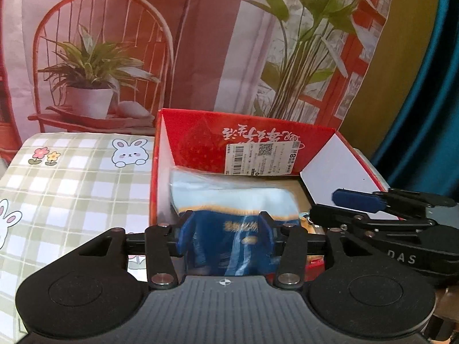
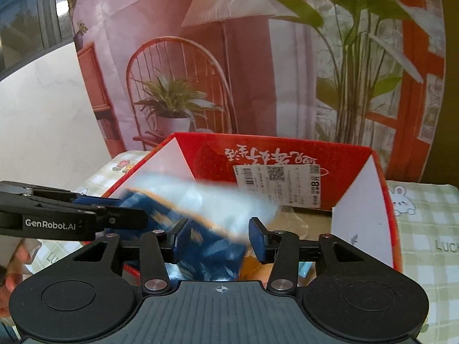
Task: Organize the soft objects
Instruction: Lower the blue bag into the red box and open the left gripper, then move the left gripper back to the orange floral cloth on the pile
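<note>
A soft blue and pale-blue plastic packet (image 1: 229, 218) with a yellow band lies partly inside an open red cardboard box (image 1: 252, 140). My left gripper (image 1: 226, 229) is shut on the packet's dark blue end, holding it over the box's near edge. In the right wrist view the packet (image 2: 206, 209) looks blurred over the box (image 2: 287, 154). My right gripper (image 2: 219, 240) is open, its fingers either side of the packet's blue end without clamping it. The left gripper (image 2: 123, 215) enters from the left there, and the right gripper (image 1: 358, 203) shows at right in the left wrist view.
The box stands on a green checked tablecloth (image 1: 66, 189) with rabbit prints. A printed backdrop (image 1: 200, 43) of a chair, lamp and plants hangs just behind the box. A white price label (image 1: 264, 157) is stuck on the box's back flap. Something yellow (image 2: 258, 269) lies in the box bottom.
</note>
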Motion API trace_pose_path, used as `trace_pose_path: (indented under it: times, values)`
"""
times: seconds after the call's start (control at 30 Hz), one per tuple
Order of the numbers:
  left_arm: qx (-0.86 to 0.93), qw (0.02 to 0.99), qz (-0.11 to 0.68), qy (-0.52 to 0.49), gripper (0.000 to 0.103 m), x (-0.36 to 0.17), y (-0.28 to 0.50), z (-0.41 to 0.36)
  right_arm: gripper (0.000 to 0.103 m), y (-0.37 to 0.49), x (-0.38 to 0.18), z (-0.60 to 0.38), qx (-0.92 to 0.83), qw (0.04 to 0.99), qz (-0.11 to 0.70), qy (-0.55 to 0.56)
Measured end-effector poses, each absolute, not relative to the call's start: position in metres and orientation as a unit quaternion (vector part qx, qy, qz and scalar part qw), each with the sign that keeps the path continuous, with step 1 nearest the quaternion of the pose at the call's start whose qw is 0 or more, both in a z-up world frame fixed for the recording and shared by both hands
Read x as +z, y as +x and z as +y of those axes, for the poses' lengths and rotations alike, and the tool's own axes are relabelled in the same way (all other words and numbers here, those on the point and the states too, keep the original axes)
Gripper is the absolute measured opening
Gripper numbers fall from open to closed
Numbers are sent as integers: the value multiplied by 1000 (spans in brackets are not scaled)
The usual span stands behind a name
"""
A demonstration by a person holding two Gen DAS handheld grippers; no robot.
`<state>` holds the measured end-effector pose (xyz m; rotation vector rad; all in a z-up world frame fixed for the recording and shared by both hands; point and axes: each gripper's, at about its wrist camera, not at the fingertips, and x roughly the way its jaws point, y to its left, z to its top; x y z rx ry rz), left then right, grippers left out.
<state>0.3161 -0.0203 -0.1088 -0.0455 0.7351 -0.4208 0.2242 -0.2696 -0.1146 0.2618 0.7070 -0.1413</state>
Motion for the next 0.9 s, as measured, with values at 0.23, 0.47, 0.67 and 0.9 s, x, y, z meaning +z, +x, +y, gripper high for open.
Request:
trace_pose_path:
  times: [0.23,0.47,0.67,0.9]
  values:
    - [-204,918,339,-25,51,-92,292,-7,42,200,-98,-255,-70,938,326,93]
    - [-203,925,322,-15,51,-82,247,4,42,165,-85,-235,-54,947,309,69]
    - [-191,927,324,-10,51,-87,199,6,42,134,-80,-216,-36,949,306,62]
    - [-190,917,349,-31,51,-102,153,9,42,96,-83,-192,-17,948,311,61]
